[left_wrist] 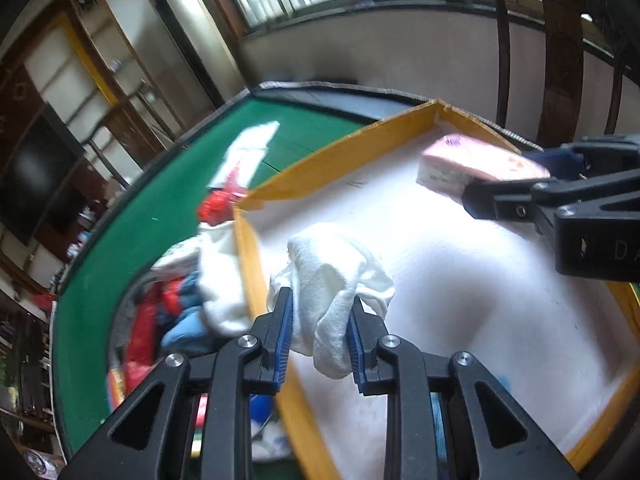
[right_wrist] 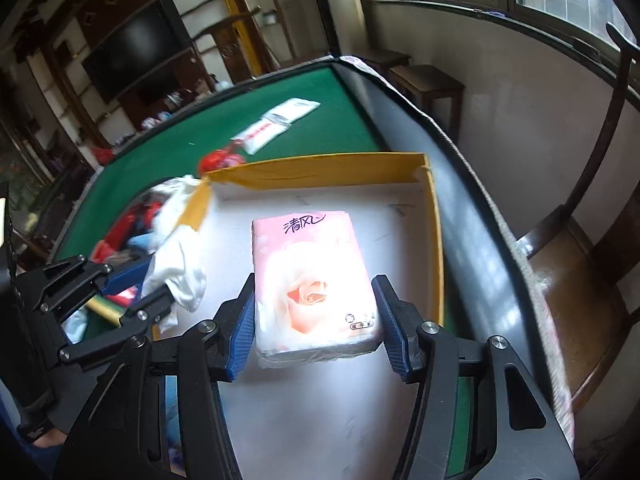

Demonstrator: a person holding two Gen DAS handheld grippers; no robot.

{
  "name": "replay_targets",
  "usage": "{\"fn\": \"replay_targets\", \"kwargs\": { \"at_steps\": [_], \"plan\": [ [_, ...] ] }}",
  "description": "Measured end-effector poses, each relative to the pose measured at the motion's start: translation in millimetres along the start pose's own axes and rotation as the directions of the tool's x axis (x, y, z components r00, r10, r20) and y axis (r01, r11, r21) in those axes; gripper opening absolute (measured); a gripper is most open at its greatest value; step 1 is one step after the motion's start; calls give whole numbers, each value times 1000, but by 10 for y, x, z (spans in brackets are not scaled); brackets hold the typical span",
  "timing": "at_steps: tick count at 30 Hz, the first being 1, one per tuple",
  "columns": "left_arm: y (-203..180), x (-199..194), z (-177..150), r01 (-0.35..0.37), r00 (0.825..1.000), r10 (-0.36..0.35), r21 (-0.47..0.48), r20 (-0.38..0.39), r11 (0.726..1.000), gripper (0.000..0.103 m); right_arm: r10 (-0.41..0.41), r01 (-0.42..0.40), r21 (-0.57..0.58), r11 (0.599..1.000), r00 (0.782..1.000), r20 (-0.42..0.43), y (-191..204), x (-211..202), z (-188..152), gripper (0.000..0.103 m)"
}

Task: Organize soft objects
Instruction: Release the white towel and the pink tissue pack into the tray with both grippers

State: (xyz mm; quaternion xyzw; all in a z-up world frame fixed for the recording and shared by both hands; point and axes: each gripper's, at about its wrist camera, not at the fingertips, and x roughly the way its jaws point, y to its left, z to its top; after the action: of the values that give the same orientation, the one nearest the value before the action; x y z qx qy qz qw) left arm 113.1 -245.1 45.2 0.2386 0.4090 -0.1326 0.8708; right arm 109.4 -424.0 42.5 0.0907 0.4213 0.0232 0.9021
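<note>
Pink tissue pack between fingers, printed 清风.

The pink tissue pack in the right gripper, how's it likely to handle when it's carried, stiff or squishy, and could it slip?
The pink tissue pack probably gives a little: its soft-looking plastic wrap wrinkles at the near edge. It looks light for its bulk, since the right gripper carries it by its sides alone. The glossy film may slip, though the ribbed blue pads should help.
</note>
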Motion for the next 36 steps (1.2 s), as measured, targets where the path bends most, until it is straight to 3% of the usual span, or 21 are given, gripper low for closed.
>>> {"fn": "replay_targets", "kwargs": {
  "at_steps": [6, 10, 13, 16, 18, 22, 25, 30, 33, 36],
  "plan": [
    [-5, 391, 191, -7, 998, 6, -5, -68, 1000, 26, -106, 104, -38, 994, 992, -68, -60, 345, 210, 55],
    [94, 425, 241, 23, 995, -28, -53, -100, 998, 26, -117, 115, -30, 993, 988, -98, -90, 475, 247, 56],
    [114, 467, 252, 70, 990, -79, -84, -114, 994, 37, -112, 109, -36, 993, 987, -111, -38, 495, 256, 58],
    [120, 451, 233, 109, 987, -119, -98, -106, 989, 47, -141, 138, -44, 989, 985, -97, -9, 445, 236, 63],
    [131, 392, 204, 131, 986, -142, -112, -92, 985, 49, -148, 144, -46, 988, 986, -76, -1, 384, 228, 69],
    [169, 185, 144, 175, 982, -184, -145, -50, 974, 50, -119, 118, -18, 993, 991, -55, 5, 205, 178, 71],
    [223, -61, 61, 204, 979, -205, -155, 9, 967, 51, -100, 100, 15, 995, 995, 1, 43, -72, 25, 71],
    [281, -280, -78, 253, 967, -251, -173, 36, 952, 54, -5, -17, 165, 986, 991, 135, 146, -549, -569, 71],
    [322, -427, -204, 253, 967, -245, -185, 66, 950, 54, -32, -7, 200, 980, 981, 193, 256, -619, -921, 71],
    [389, -597, -361, 262, 964, -246, -200, 99, 944, 54, -76, 33, 190, 981, 972, 222, 290, -551, -1010, 71]
  ]
}}
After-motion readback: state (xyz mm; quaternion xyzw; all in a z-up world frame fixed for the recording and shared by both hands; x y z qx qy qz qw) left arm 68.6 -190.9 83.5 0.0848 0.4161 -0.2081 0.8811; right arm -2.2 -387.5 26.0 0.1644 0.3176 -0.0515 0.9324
